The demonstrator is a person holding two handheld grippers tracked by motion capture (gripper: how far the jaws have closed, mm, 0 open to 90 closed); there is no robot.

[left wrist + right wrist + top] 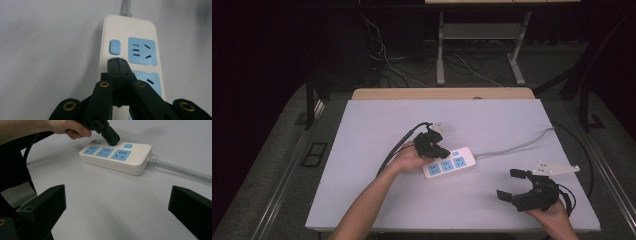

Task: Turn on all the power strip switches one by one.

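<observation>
Your left gripper (438,148) has its jaws pressed fully together with nothing between them, and the closed tip sits on top of the power strip (449,163), just short of the blue switch (115,46) at the strip's cable end; whether it presses the casing you cannot tell. The strip lies flat near the middle of the white board (377,200), slanted, with three blue sockets facing up. Its grey cable (517,146) runs off toward the board's right edge.

Your right gripper (508,185) rests near the front right corner of the board, well apart from the strip, its jaws spread wide and empty. Between it and the strip the board is bare.

The black cable (399,145) trailing from your left gripper loops over the board to the left of your hand (404,159). Beyond the board's far edge a strip of wooden tabletop (442,93) shows, with loose wires (387,62) on the floor behind it.
</observation>
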